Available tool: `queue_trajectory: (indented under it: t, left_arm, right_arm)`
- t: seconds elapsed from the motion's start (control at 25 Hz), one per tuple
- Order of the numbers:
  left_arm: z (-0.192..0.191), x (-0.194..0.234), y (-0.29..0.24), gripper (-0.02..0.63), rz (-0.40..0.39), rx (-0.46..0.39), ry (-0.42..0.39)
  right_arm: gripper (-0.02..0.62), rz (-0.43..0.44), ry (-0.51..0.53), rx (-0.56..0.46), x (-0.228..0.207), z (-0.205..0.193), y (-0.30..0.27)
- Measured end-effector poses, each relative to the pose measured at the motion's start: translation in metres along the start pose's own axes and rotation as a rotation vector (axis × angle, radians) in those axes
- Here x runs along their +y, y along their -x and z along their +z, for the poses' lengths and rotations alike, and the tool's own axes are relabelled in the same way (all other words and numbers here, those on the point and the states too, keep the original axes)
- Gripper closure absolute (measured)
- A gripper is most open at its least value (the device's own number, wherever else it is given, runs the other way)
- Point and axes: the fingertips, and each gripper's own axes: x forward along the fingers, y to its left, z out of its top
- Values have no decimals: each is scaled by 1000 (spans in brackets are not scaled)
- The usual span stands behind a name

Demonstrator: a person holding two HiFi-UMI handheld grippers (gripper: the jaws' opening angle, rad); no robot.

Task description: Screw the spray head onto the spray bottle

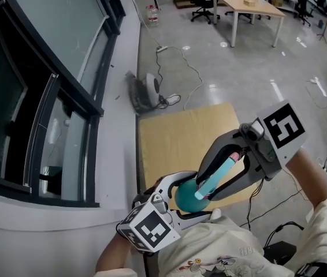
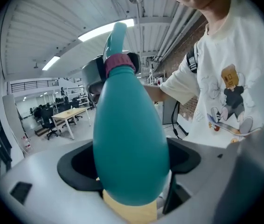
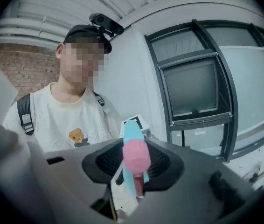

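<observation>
In the head view the teal spray bottle (image 1: 188,196) hangs above a wooden board, its round body clamped in my left gripper (image 1: 184,202), which is shut on it. The light-blue spray head (image 1: 220,175) with a pink part (image 1: 233,154) sits on the bottle's neck. My right gripper (image 1: 205,189) reaches in from the right, its fingers along both sides of the head and shut on it. The left gripper view shows the bottle (image 2: 129,139) filling the jaws of the left gripper (image 2: 129,171), a pink collar (image 2: 120,65) at its neck. In the right gripper view, the spray head (image 3: 133,136) lies in the right gripper (image 3: 134,167).
A wooden tabletop (image 1: 175,134) lies below the grippers, next to a grey sill and a dark-framed window (image 1: 65,97). On the floor beyond are a small appliance (image 1: 150,88) with cables, and farther off a desk (image 1: 250,7) with office chairs.
</observation>
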Motion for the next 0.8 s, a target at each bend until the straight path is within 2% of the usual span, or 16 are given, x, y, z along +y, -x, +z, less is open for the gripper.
queue_trajectory:
  t: [0.12, 0.2, 0.28, 0.36, 0.48, 0.68, 0.8]
  left_arm:
    - [-4, -3, -2, 175, -43, 43, 19]
    - [-6, -3, -4, 175, -40, 54, 31]
    - [-8, 1, -7, 175, -6, 53, 53]
    - [-11, 9, -8, 175, 62, 56, 85]
    - [-21, 32, -10, 175, 243, 90, 149]
    - [-47, 84, 0, 175, 690, 182, 186]
    - [-56, 106, 8, 175, 904, 185, 221]
  right_arm:
    - [465, -9, 31, 93, 0, -5, 0]
    - [465, -24, 33, 124, -1, -8, 0]
    - [465, -55, 20, 127, -4, -12, 1]
    - [465, -105, -6, 116, -12, -15, 3]
    - [465, -217, -48, 111, -31, -21, 9]
    - [465, -486, -143, 62, -75, -34, 19]
    - [465, -649, -224, -5, -96, -36, 22]
